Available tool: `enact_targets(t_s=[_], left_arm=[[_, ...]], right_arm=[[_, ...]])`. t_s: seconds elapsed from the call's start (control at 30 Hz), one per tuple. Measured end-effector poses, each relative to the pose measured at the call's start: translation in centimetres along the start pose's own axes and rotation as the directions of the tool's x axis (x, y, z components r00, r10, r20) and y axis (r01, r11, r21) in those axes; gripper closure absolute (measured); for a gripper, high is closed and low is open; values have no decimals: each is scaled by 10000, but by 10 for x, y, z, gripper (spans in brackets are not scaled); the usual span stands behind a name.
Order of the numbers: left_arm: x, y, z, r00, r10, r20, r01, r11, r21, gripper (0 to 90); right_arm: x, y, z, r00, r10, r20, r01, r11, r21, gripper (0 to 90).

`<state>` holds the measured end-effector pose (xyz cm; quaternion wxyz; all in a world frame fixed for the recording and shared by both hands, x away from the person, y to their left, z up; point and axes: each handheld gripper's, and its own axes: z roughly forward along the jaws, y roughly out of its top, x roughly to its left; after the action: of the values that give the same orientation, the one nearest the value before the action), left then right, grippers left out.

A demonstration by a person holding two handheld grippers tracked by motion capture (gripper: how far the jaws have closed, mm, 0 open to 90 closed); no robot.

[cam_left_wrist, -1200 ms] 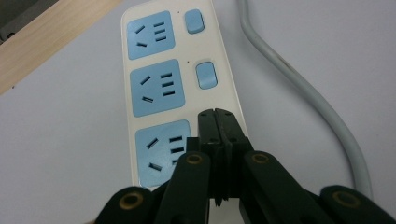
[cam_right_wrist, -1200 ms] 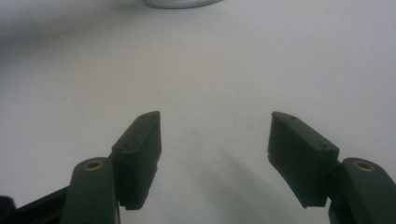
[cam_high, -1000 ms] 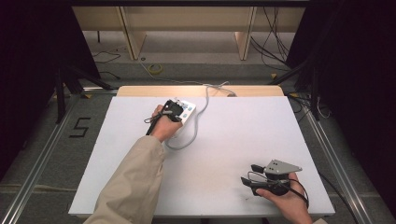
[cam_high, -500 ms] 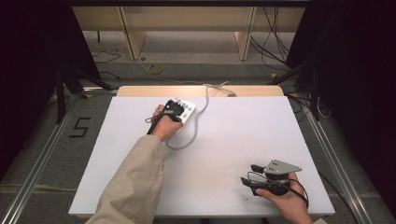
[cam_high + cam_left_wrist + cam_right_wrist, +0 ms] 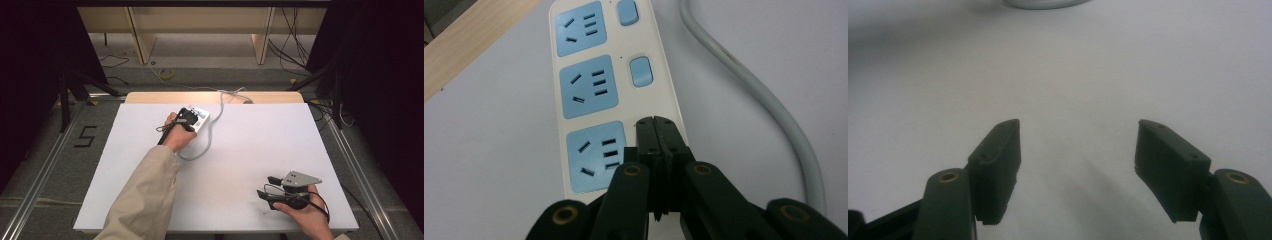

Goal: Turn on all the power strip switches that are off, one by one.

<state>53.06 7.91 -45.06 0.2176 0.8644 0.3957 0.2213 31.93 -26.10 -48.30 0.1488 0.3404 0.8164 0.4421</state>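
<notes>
My left hand-held gripper (image 5: 657, 131), jaws clenched together on nothing, sits tip-down over the near switch of the power strip (image 5: 614, 95) at the far left of the white tabletop (image 5: 250, 150), its grey cord (image 5: 769, 110) curling alongside. My right hand-held gripper (image 5: 1078, 165) rests released at the near right, well apart. I judge a switch press is in hand; next calls for a straight downward push.

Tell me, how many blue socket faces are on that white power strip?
3 on the white power strip: far blue socket face, middle, nearest. The closed left gripper may hide more.
</notes>
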Motion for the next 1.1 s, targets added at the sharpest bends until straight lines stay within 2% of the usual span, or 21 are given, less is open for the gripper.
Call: enact_targets(t_s=[0.17, 0.3, 0.47, 0.67, 0.9, 1.0, 1.1], left_arm=[[1, 0, 0, 10000, 76, 59, -76, 10000, 17, 900], [2, 0, 0, 9999, -79, 121, 79, 10000, -42, 900], [3, 2, 2, 10000, -38, 71, 39, 9999, -105, 900], [6, 1, 2, 9994, -252, 219, 258, 9993, -277, 900], [3, 2, 3, 9999, -61, 101, 65, 9993, -380, 900], [5, 2, 3, 9994, -224, 257, 234, 9991, -366, 900], [3, 2, 3, 9998, -124, 161, 129, 9994, -329, 900]], right_arm=[[0, 0, 0, 10000, -4, 11, 4, 10000, 19, 358], [-1, 0, 0, 10000, 32, 7, -32, 10000, -1, 359], [-1, 0, 1, 10000, 26, -16, -26, 10000, 16, 359], [-1, 0, 1, 10000, 23, -13, -23, 10000, 5, 360], [-2, 0, 1, 10000, 16, -7, -16, 10000, 37, 360], [-2, 0, 1, 10000, 19, -3, -19, 10000, 69, 361], [-2, 0, 1, 10000, 51, -3, -51, 10000, 20, 361]])
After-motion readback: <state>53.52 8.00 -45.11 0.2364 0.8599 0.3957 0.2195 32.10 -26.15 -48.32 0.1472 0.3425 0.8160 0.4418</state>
